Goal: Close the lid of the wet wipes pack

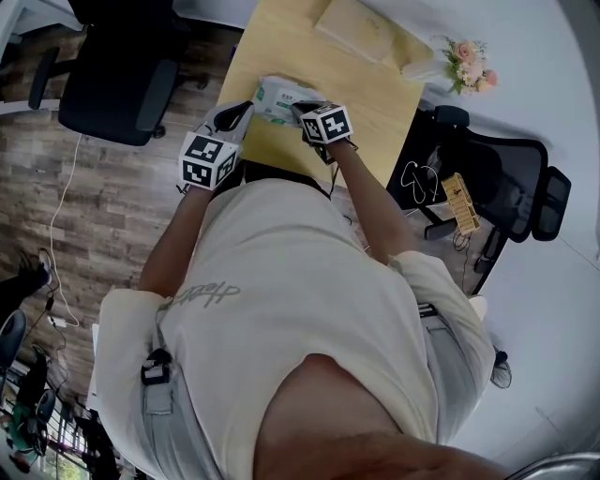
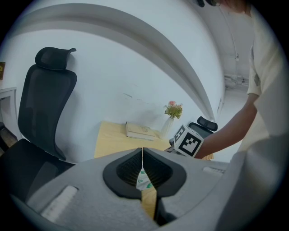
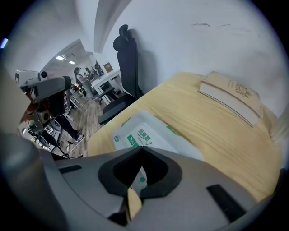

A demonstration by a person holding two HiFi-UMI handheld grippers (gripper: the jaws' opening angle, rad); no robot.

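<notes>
The white and green wet wipes pack [image 1: 279, 97] lies at the near edge of the wooden table [image 1: 375, 103]. My left gripper [image 1: 248, 111] is at the pack's left end, jaws shut, with a thin strip of the pack [image 2: 142, 177] caught at their tip. In its own view the left gripper [image 2: 142, 151] shows no gap. My right gripper [image 1: 300, 112] rests on the pack's right part, shut, tips down on the pack's top [image 3: 146, 133]. The right gripper [image 3: 142, 149] hides the lid, so its state cannot be seen.
A closed book [image 1: 361, 28] and a vase of flowers [image 1: 464, 64] stand at the table's far side. A black office chair [image 1: 112, 84] is left of the table, another chair [image 1: 497, 183] to the right. The person's body fills the foreground.
</notes>
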